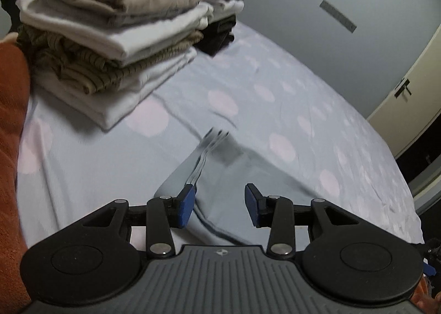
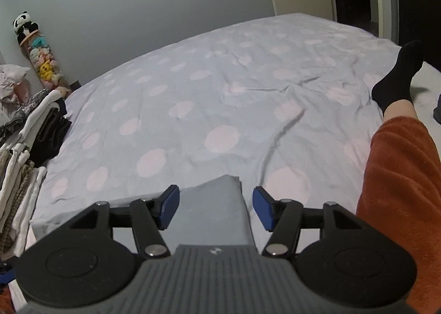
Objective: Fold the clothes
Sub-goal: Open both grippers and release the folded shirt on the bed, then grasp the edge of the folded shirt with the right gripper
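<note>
The left gripper [image 1: 220, 205] hangs over the bed [image 1: 317, 110] with its blue pads apart and nothing pressed between them. A folded grey-blue garment [image 1: 228, 203] lies on the polka-dot bedcover beneath and just ahead of it; a blurred flap of the same cloth [image 1: 193, 165] stands up beside the left pad, and whether it touches that pad cannot be told.

The right gripper [image 2: 215, 210] also has its pads spread wide. The folded grey-blue garment [image 2: 215, 209] lies flat below the gap between them, its far corner pointing toward the middle of the bed, and neither pad presses on it.

Toward the left edge of the bed stands a stack of folded clothes [image 1: 110, 38]: a brown piece on top, white beneath, a striped olive one, then white again at the bottom. A second stack [image 1: 220, 27], with dark pieces at its base, stands just behind it.

The person's leg in an orange garment [image 2: 399, 176] rests along the right side of the bed, ending in a black sock [image 2: 397, 77]. Soft toys [image 2: 38, 49] are stacked in the far left corner of the room against the grey wall.
</note>
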Motion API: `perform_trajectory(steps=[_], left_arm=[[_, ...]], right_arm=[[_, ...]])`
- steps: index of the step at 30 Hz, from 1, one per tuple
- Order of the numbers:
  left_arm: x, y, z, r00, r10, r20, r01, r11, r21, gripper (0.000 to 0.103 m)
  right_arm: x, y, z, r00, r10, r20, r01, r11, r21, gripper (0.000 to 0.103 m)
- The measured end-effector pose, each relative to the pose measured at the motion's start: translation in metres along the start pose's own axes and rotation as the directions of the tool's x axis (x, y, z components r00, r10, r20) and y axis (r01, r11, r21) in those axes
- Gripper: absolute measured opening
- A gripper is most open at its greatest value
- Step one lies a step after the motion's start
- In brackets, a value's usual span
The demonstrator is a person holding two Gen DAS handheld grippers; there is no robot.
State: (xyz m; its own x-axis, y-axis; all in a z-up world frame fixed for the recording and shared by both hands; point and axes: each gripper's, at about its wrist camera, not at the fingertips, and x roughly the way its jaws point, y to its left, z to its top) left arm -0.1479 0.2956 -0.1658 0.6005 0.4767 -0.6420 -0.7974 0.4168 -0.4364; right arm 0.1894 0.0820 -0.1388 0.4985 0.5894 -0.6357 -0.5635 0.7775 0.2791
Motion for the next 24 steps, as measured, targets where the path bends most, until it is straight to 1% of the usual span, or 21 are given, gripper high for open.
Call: perform_trajectory(steps=[3, 6, 8, 11, 13, 17, 19, 20, 22, 24], left_arm=[[0.002, -0.004, -0.001, 0.999, 0.027, 0.037, -0.028, 0.999, 0.032, 0.046], [0.007, -0.010, 0.000, 0.996, 0.055, 0.067, -0.059, 0.996, 0.064, 0.046], [0.009, -0.016, 0.001, 0.994, 0.064, 0.089, -0.073, 0.992, 0.100, 0.046], [0.011, -0.024, 0.004, 0.993, 0.052, 0.106, -0.068, 0.985, 0.158, 0.046], [0.014, -0.029, 0.005, 0.993, 0.026, 0.111, -0.045, 0.984, 0.173, 0.046], [0.027, -0.034, 0.016, 0.995, 0.019, 0.101, -0.038, 0.982, 0.186, 0.046], [0.036, -0.033, 0.023, 0.996, 0.015, 0.084, -0.031, 0.980, 0.196, 0.046], [0.040, -0.031, 0.024, 0.996, 0.012, 0.084, -0.029, 0.979, 0.201, 0.046], [0.048, -0.026, 0.026, 0.997, 0.001, 0.079, -0.018, 0.979, 0.202, 0.046], [0.055, -0.018, 0.025, 0.998, -0.011, 0.067, -0.002, 0.983, 0.186, 0.046]], right_arm=[[0.007, 0.000, 0.000, 1.000, 0.005, -0.016, -0.005, 1.000, 0.007, 0.062], [0.018, 0.002, 0.000, 0.999, -0.015, -0.041, 0.014, 1.000, -0.023, 0.062], [0.024, 0.003, -0.001, 0.999, -0.012, -0.050, 0.011, 1.000, -0.029, 0.062], [0.031, 0.003, -0.004, 0.999, -0.026, -0.041, 0.025, 0.999, -0.030, 0.065], [0.036, 0.003, -0.006, 0.999, -0.024, -0.046, 0.023, 0.999, -0.027, 0.066], [0.048, -0.001, -0.007, 0.998, -0.011, -0.066, 0.010, 1.000, -0.010, 0.068], [0.053, -0.004, -0.007, 0.998, 0.013, -0.069, -0.013, 1.000, 0.002, 0.068], [0.055, -0.006, -0.006, 0.997, 0.026, -0.069, -0.025, 1.000, 0.008, 0.069], [0.061, -0.009, -0.006, 0.996, 0.048, -0.077, -0.047, 0.999, 0.015, 0.075], [0.067, -0.012, -0.006, 0.994, 0.055, -0.089, -0.053, 0.998, 0.020, 0.075]])
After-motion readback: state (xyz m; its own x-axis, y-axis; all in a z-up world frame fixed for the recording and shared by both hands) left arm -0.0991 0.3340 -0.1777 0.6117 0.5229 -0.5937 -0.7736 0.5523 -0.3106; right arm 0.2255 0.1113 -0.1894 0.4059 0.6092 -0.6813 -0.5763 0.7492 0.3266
